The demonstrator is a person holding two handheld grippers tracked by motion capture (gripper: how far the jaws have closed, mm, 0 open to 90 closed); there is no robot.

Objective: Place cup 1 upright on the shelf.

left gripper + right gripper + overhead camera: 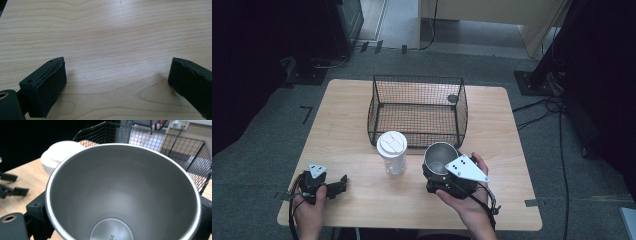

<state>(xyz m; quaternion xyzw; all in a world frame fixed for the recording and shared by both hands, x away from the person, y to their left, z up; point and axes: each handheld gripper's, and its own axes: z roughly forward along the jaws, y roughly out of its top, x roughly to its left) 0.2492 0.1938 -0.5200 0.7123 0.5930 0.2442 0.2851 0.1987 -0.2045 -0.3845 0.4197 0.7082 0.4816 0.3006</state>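
Just in front of the wire basket, beside the white-lidded cup, my right gripper clamps the steel cup upright, while my left gripper rests with jaws apart on the table.

Two black grippers, left gripper and right gripper, each with grey three-cornered plate, black trailing cable, screw holes in jaws

A black wire mesh basket stands at the far middle of the light wooden table. Just near of it stands a clear plastic jar with a white lid.
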